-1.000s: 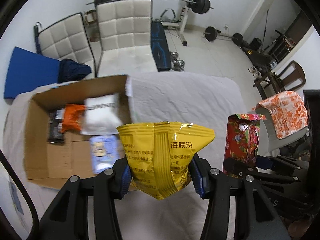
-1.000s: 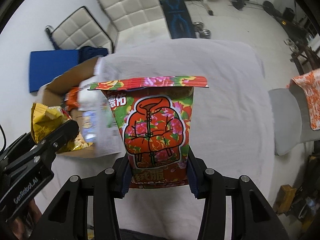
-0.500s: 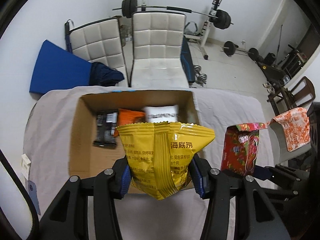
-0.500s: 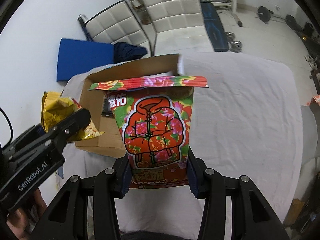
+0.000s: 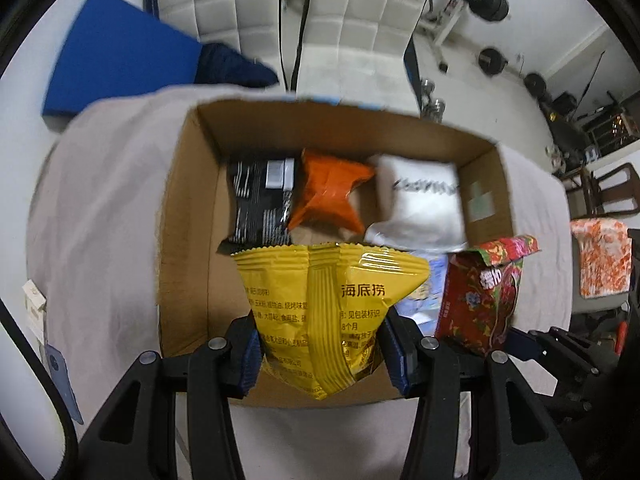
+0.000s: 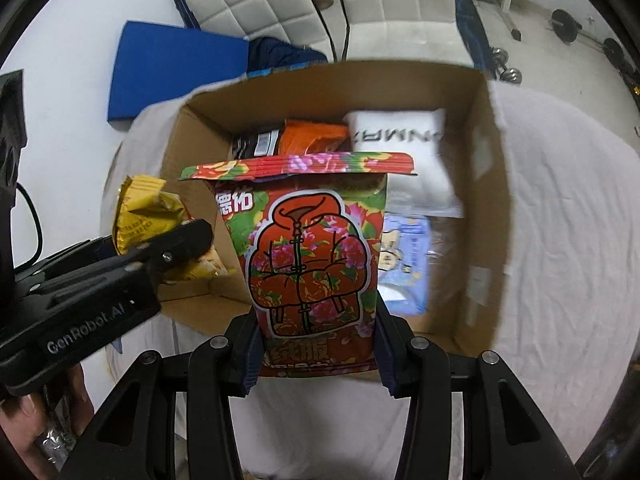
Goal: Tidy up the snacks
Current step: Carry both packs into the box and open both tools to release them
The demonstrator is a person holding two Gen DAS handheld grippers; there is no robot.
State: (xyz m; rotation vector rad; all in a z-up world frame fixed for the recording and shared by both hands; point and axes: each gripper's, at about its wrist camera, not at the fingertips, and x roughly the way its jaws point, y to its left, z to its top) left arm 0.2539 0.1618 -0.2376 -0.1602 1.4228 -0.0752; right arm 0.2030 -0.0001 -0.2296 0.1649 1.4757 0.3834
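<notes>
Two handheld grippers hover over an open cardboard box (image 5: 188, 216) on a cloth-covered table (image 5: 100, 200). The left gripper (image 5: 322, 354) has its fingers pinching a yellow snack bag (image 5: 328, 300), held above the box's near side. The right gripper (image 6: 318, 354) has its fingers pinching a red floral snack bag (image 6: 308, 264), upright over the box. Inside lie a black packet (image 5: 256, 204), an orange packet (image 5: 328, 196), a white packet (image 5: 420, 204) and a pale blue packet (image 6: 404, 256).
</notes>
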